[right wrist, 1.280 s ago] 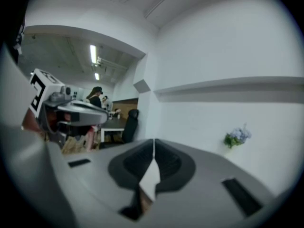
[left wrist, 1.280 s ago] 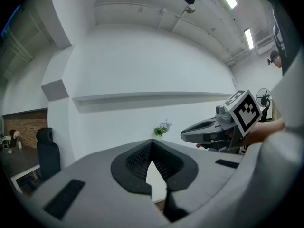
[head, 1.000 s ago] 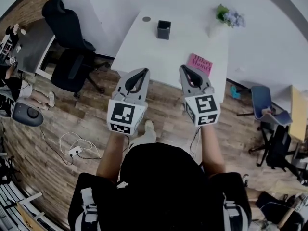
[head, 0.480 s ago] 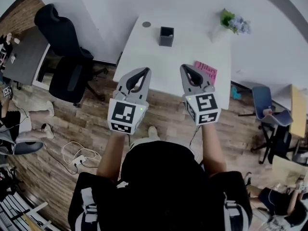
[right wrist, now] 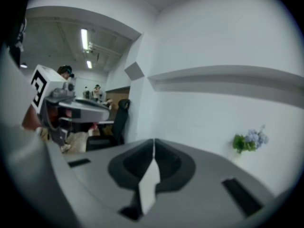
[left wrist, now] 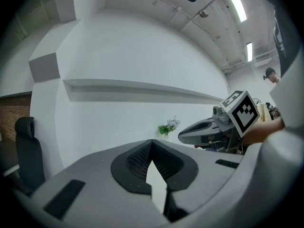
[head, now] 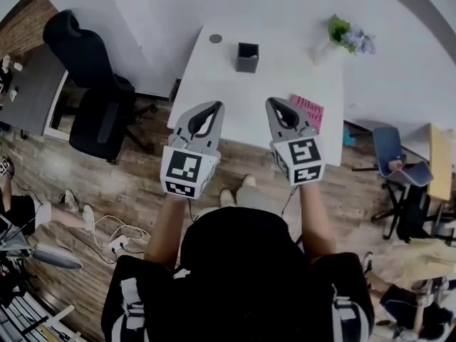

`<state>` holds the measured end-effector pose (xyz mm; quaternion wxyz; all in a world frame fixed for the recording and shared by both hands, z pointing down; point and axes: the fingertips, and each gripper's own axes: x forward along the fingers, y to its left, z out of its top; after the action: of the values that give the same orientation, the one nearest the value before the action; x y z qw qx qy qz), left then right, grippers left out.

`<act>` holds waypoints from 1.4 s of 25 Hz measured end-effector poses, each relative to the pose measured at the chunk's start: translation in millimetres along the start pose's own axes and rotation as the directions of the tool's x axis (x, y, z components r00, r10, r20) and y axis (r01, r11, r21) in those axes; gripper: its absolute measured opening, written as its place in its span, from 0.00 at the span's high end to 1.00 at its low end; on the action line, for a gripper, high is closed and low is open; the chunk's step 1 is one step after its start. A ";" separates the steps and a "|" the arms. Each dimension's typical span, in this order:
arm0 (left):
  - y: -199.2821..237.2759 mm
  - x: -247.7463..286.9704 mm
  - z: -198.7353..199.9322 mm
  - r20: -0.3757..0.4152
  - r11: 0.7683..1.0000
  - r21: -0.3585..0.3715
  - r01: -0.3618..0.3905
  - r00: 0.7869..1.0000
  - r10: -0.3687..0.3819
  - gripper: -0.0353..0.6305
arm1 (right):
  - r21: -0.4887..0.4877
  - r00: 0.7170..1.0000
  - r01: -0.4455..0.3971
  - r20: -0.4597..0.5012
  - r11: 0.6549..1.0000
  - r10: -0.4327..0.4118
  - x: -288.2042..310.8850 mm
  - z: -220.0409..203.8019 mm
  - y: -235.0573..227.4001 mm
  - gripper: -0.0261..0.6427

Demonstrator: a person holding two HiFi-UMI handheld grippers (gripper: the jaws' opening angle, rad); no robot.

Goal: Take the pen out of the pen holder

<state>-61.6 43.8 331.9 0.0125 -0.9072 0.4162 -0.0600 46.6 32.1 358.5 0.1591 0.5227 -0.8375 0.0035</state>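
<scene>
Since a second ago the white desk [head: 214, 84] has slid a little lower in the head view. The pink book [head: 308, 110] and the pen holder [head: 247, 57] on it have slid down with it. Two shoes [head: 239, 191] now show on the floor, where only one showed before. The left claw [head: 214, 104] and the right claw [head: 274, 100] are in about the same spots as before.

Brown wood floor [head: 128, 184] fills the left and the bottom of the head view. The desk stands against a white wall. A black chair [head: 92, 84] stands to the left of the desk. A blue chair [head: 388, 148] stands well off to the right. A white cable [head: 114, 230] lies in loops on the floor.

The person holds the two claws side by side, with their tips over the near edge of the desk. The left claw is closed, tips pressed together, with nothing in it. The right claw is closed too and holds nothing.

The pink book lies on the near right corner of the desk, just beside the right claw. A small plant [head: 345, 34] with green leaves and pale blue flowers stands at the far right corner.

The pen holder is a small dark box. It stands upright on the far part of the desk, well apart from both claws. It is too small to tell if a pen is inside. A tiny grey round thing [head: 216, 38] lies to its left.
</scene>
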 end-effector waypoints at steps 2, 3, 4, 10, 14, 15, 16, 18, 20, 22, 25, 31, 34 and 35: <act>1.4 5.9 -2.0 -0.003 1.000 -0.002 0.007 1.000 -0.007 0.92 | 0.009 1.000 0.005 -0.007 1.000 -0.005 5.1 -3.0 -5.3 0.91; 2.8 8.9 -4.0 -0.007 1.000 -0.003 0.008 1.000 -0.008 0.92 | 0.013 1.000 0.006 -0.013 1.000 -0.006 8.3 -5.3 -7.6 0.91; 4.8 12.2 -6.2 -0.011 1.000 -0.005 0.008 1.000 -0.008 0.92 | 0.017 1.000 0.006 -0.019 1.000 -0.006 11.9 -7.6 -9.8 0.91; 16.0 36.5 -13.8 -0.029 1.000 -0.009 0.004 1.000 -0.005 0.92 | 0.024 1.000 -0.009 -0.029 1.000 0.010 35.3 -14.6 -23.2 0.91; 26.1 58.4 -15.5 -0.042 1.000 -0.015 0.004 0.999 -0.004 0.92 | 0.040 1.000 -0.015 -0.025 0.999 0.016 55.9 -15.5 -39.2 0.91; 28.8 65.2 -15.5 -0.044 1.000 -0.020 0.005 0.999 -0.006 0.92 | 0.044 1.000 -0.015 -0.025 0.999 0.016 61.6 -15.5 -44.3 0.91; 31.0 72.2 -15.9 -0.047 1.000 -0.022 0.006 0.999 -0.007 0.92 | 0.049 1.000 -0.016 -0.026 0.999 0.017 67.3 -15.6 -49.1 0.91; 33.1 86.3 -16.7 -0.056 1.000 -0.018 0.012 0.998 -0.013 0.92 | 0.053 0.999 -0.021 -0.031 0.998 0.023 77.9 -16.6 -58.7 0.91; 35.4 100.5 -16.6 -0.062 1.000 -0.016 0.020 0.998 -0.021 0.92 | 0.054 0.999 -0.023 -0.037 0.998 0.025 88.8 -17.4 -69.1 0.91; 40.6 115.0 -16.8 -0.066 1.000 -0.017 0.023 0.998 -0.024 0.92 | 0.057 0.999 -0.025 -0.038 0.998 0.027 100.3 -16.7 -79.6 0.91; 50.6 137.1 -16.6 -0.071 1.000 -0.020 0.019 0.997 -0.021 0.92 | 0.059 0.999 -0.030 -0.041 0.998 0.033 117.6 -15.7 -94.8 0.91; 66.4 177.7 -18.3 -0.087 1.000 -0.028 0.005 0.996 -0.007 0.92 | 0.058 0.996 -0.060 -0.065 0.996 0.064 152.7 -22.8 -121.6 0.91; 72.4 193.7 -19.6 -0.097 1.000 -0.030 -0.006 0.995 0.003 0.92 | 0.060 0.994 -0.076 -0.077 0.995 0.081 167.6 -25.1 -133.3 0.91; 74.5 198.2 -20.1 -0.101 1.000 -0.030 -0.009 0.995 0.006 0.92 | 0.061 0.993 -0.081 -0.082 0.995 0.086 172.3 -26.3 -136.6 0.91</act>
<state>7.9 -154.3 366.0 -0.0221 -0.9015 0.4207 -0.0992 103.9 -176.0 408.1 0.1789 0.4911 -0.8507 0.0566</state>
